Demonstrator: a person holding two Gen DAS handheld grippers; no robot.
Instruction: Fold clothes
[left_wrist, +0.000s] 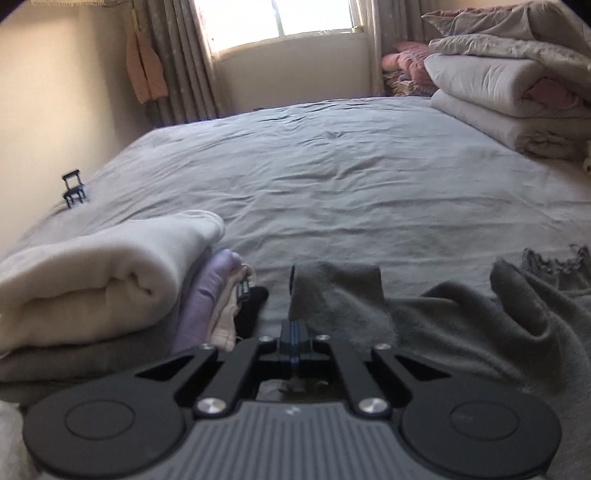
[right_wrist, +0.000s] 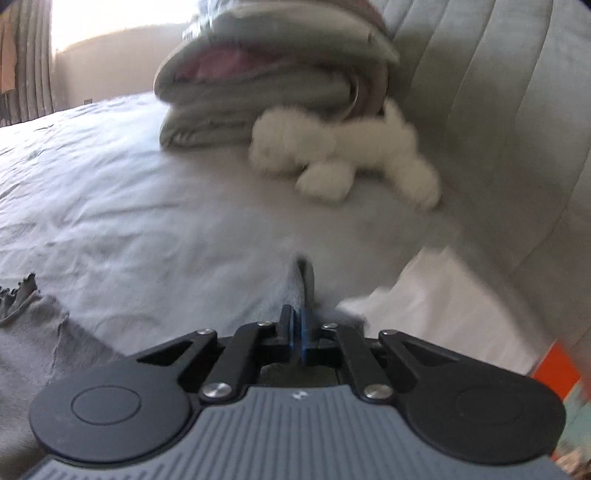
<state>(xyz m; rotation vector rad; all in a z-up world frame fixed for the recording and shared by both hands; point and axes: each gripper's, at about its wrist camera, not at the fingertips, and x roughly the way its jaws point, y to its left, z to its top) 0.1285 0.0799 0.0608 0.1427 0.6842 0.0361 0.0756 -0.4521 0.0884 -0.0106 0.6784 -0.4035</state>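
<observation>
A dark grey fleece garment (left_wrist: 461, 332) lies crumpled on the bed in front of my left gripper (left_wrist: 293, 328). The jaws are shut on its near edge, and a flap (left_wrist: 334, 291) of it stands up just beyond the fingertips. In the right wrist view the same garment (right_wrist: 33, 332) trails off to the left, showing a frilled edge. My right gripper (right_wrist: 297, 314) is shut on a narrow fold of grey cloth (right_wrist: 301, 280) that rises between its fingers. This view is blurred.
A stack of folded clothes (left_wrist: 92, 288) with a cream piece on top sits at the left. Folded quilts (left_wrist: 509, 99) and a white plush toy (right_wrist: 340, 158) lie at the bed's far right. The grey bedsheet (left_wrist: 332, 177) is wrinkled. A small black stand (left_wrist: 74, 190) sits at its left edge.
</observation>
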